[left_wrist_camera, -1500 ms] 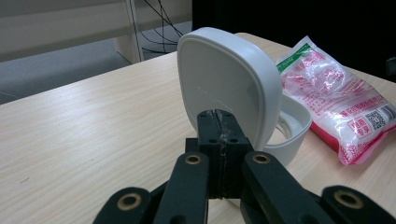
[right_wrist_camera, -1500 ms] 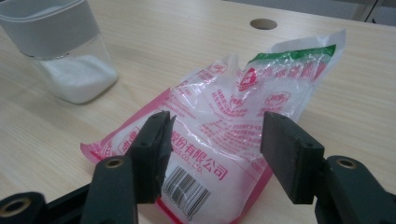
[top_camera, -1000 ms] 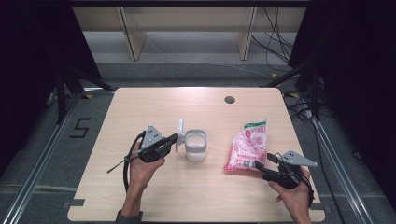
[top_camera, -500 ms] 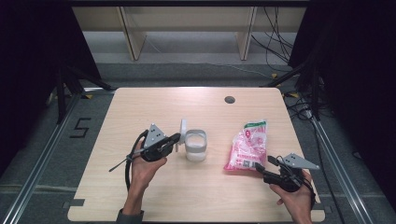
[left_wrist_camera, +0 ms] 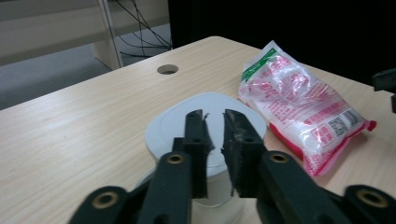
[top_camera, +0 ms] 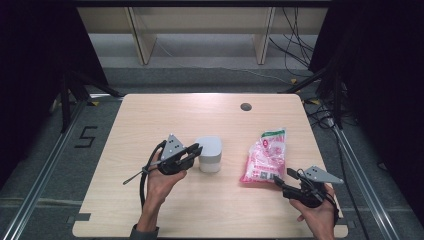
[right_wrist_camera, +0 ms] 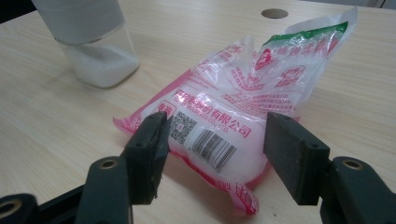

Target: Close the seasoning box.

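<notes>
A small clear jar [top_camera: 210, 165] with white powder in it [right_wrist_camera: 93, 60] stands mid-table, its white lid [left_wrist_camera: 163, 126] lying flat on top. My left gripper [top_camera: 197, 150] is at the jar's left, its tips over the lid [top_camera: 210, 147]. Its jaws have just been opening and now show a narrow gap [left_wrist_camera: 215, 116] with nothing between them. A pink and white plastic bag [top_camera: 265, 155] lies flat to the right [right_wrist_camera: 261, 79]. My right gripper [top_camera: 283, 177] is at the bag's near end, jaws wide [right_wrist_camera: 217, 130], with that end between them and no squeeze visible.
A round cable hole [top_camera: 245, 106] sits near the table's [top_camera: 150, 115] far edge. Shelf legs [top_camera: 137, 35] and cables lie on the floor beyond it. Dark stands flank both sides of the table.
The white lid stood upright at the jar's left edge; now it lies flat on the jar. My left gripper has shifted slightly toward the jar. The right gripper and bag have not moved.
</notes>
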A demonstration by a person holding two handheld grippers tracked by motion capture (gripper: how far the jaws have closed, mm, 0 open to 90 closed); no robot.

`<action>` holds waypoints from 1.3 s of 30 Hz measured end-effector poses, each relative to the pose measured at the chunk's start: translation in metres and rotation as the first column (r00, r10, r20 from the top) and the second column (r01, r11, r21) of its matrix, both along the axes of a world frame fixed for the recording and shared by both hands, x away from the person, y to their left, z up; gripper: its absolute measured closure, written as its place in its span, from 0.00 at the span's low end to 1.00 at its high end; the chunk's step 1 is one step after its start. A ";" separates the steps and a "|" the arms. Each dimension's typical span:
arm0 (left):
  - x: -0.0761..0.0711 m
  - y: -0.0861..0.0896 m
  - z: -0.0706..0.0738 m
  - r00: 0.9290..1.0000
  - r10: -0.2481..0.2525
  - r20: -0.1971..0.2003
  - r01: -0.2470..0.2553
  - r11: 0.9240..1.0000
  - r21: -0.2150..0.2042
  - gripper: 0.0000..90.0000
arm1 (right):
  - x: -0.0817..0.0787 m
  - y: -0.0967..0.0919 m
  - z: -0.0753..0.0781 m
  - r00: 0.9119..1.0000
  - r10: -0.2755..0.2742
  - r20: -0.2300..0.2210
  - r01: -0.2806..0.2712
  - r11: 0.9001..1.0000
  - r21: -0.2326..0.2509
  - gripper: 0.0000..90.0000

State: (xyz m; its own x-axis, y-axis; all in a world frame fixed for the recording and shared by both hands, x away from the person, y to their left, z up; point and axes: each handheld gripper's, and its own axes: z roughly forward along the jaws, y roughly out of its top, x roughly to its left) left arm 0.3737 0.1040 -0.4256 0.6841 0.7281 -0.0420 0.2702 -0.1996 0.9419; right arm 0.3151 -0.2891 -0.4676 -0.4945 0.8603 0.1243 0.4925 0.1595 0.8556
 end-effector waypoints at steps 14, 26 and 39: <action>-0.026 -0.005 -0.011 0.999 -0.031 -0.044 0.030 0.999 -0.027 0.46 | -0.001 0.001 -0.001 0.999 0.047 0.008 -0.046 0.998 -0.032 0.45; -0.045 -0.012 -0.022 0.999 -0.013 -0.034 0.012 0.999 -0.036 0.38 | -0.002 0.010 -0.004 0.990 0.137 0.036 -0.136 0.991 -0.016 0.41; -0.060 -0.015 -0.032 0.999 -0.026 -0.027 0.025 0.998 -0.049 0.34 | -0.006 0.015 -0.006 0.989 0.146 0.011 -0.146 0.989 0.005 0.41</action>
State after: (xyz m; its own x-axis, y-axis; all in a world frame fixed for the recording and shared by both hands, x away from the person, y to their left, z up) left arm 0.3139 0.0887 -0.4576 0.7005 0.7072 -0.0960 0.2913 -0.1605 0.9431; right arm 0.3096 -0.2742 -0.4735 -0.6158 0.7782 0.1232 0.4549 0.2235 0.8620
